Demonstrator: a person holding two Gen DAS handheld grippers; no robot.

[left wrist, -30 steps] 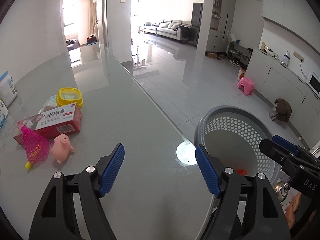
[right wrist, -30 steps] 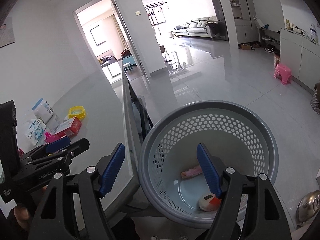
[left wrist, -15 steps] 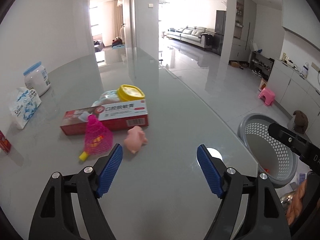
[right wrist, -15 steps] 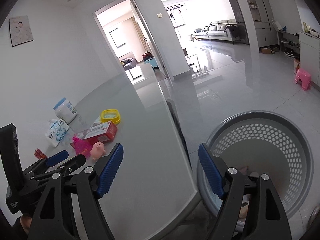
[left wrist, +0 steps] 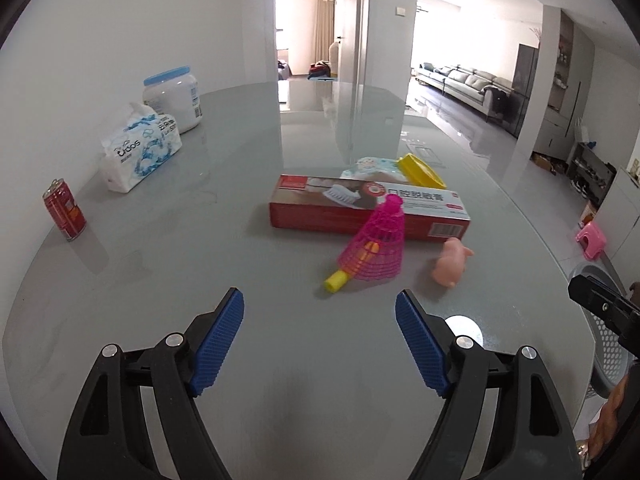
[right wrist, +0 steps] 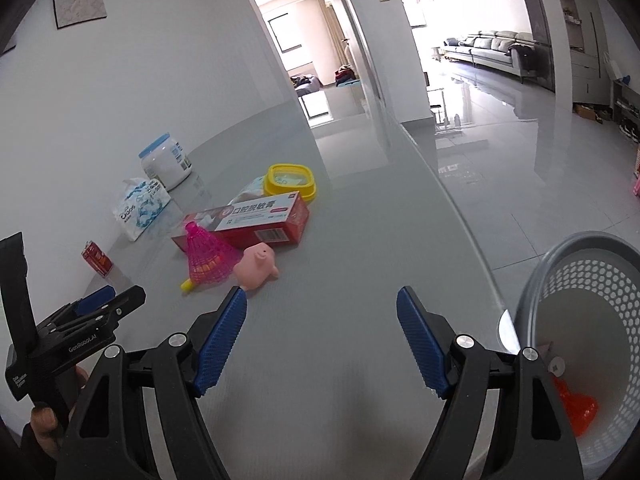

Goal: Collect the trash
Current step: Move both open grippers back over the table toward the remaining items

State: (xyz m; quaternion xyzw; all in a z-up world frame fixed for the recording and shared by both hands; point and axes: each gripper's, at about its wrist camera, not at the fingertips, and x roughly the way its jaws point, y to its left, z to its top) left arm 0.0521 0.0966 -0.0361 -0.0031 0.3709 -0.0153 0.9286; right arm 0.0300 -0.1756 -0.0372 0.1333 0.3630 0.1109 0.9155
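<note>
- left gripper hangs over the grey table, jaws wide, nothing between them
- just ahead: pink net cone leaning on a red box, pink pig toy right beside it
- soda can, tissue pack and white jar off to the left
- grey basket past the table's right edge

Basket half cut off

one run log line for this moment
left hand-held gripper: open, empty | right hand-held gripper: open, empty | pink pig toy: on table | basket: beside table
</note>
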